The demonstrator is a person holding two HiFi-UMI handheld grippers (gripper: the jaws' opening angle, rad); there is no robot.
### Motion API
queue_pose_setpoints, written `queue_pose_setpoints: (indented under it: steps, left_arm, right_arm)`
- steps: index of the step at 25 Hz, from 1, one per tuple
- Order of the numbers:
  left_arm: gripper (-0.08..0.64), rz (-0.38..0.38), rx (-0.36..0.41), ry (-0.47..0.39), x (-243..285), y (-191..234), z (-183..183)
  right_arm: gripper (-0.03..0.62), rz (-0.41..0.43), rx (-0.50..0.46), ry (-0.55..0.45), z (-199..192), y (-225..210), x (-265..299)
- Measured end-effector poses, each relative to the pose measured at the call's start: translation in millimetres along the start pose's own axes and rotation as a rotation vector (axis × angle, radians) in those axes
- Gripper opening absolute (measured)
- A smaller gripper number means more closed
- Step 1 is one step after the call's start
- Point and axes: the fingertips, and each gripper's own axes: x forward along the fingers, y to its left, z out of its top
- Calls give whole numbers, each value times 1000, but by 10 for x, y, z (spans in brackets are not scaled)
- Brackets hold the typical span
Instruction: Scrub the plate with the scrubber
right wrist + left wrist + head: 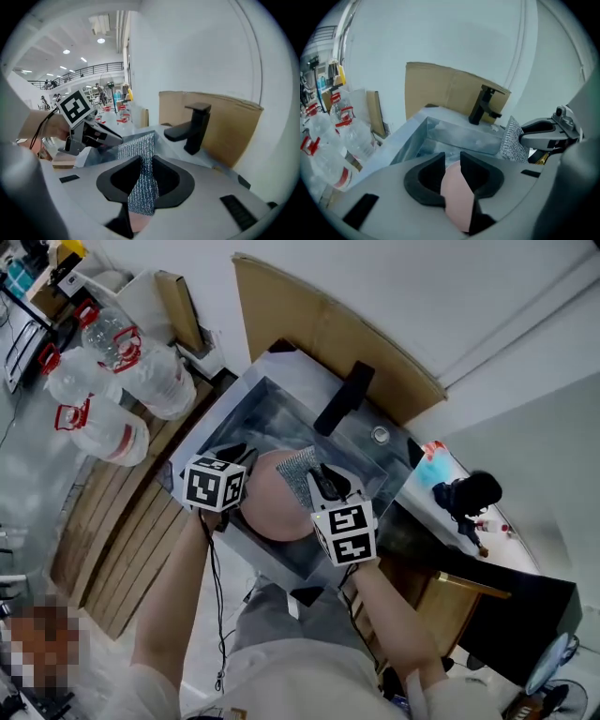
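Over the sink (281, 404), left gripper (452, 164) clamps plate (272, 507), right gripper (146, 161) pinches scrubber (298, 472) (contact unclear); next, press and rub.

One pink plate (274, 507); one mesh scrubber (298, 474); two grippers, left tongs (240, 455) and right tongs (323, 476); one steel sink (281, 397); one black faucet (343, 397); four water jugs (165, 382); one cardboard sheet (309, 324).

A square stainless-steel sink (281, 399) stands by the white wall. A black angular faucet (342, 397) rises from its back rim, with a small round metal fitting (380, 435) beside it. A brown cardboard sheet (319, 329) leans behind the sink. To the left, clear plastic water jugs with red handles (112, 427) stand at a wooden slatted pallet (122, 540).
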Motion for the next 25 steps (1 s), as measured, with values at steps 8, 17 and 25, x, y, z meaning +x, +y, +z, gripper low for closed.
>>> queue_pose_setpoints:
  steps: [8, 17, 25]
  left_arm:
    - [80, 37, 86, -231, -889, -264, 826]
    - [69, 23, 242, -495, -1953, -913, 1619]
    - [60, 114, 427, -642, -2646, -1274, 1775]
  right_arm:
    - [112, -31, -1, -247, 989, -68, -773]
    - [114, -36, 10, -519, 1804, -43, -1821]
    - [117, -85, -162, -640, 2117, 132, -2478]
